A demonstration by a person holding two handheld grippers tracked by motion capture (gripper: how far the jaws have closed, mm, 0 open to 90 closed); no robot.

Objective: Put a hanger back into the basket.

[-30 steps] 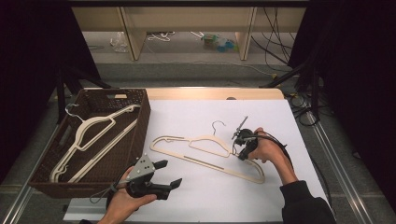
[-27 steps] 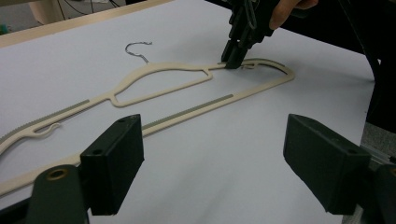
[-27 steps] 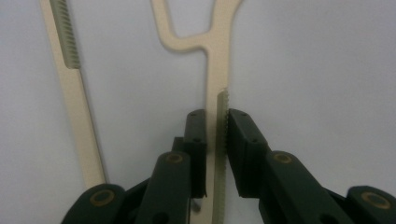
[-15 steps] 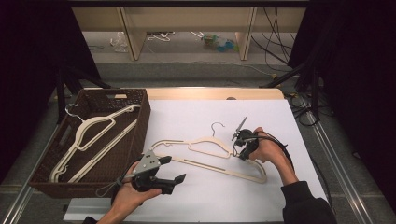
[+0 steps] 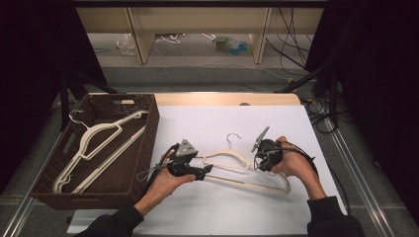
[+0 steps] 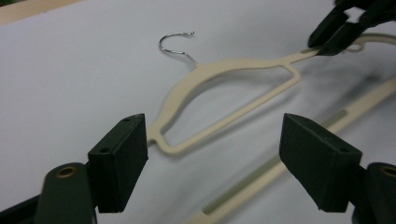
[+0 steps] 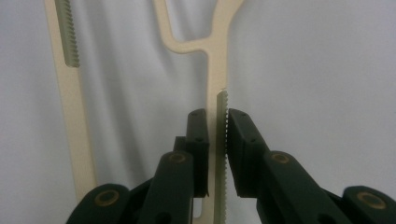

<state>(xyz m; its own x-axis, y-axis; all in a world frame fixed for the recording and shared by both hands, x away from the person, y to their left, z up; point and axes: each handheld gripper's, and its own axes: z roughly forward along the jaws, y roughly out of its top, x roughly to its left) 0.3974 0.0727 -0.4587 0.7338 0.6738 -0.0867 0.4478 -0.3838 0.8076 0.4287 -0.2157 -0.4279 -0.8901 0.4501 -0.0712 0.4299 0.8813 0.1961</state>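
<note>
A cream plastic hanger (image 5: 231,152) with a metal hook lies on the white table top (image 5: 306,133). My right gripper (image 5: 258,163) is shut on its right shoulder arm; in the right gripper view the jaws pinch the ridged arm (image 7: 216,107) from both sides. My left gripper (image 5: 205,172) hovers at the hanger's left end, open. In the left gripper view the wide jaws of my left gripper (image 6: 212,140) frame the looped left shoulder (image 6: 233,65), without touching it. They have just been closing slightly. The right gripper (image 6: 336,28) shows at the far end.
A dark woven basket (image 5: 148,128) stands at the table's left and holds two more cream hangers (image 5: 99,143). Shelving and cables lie beyond the far table edge. Each gripper trails a cable toward the person's sleeves.
The left hand has moved forward and to the right, from the front edge to the hanger's left end. The right gripper keeps its grip on the hanger, almost in place.
</note>
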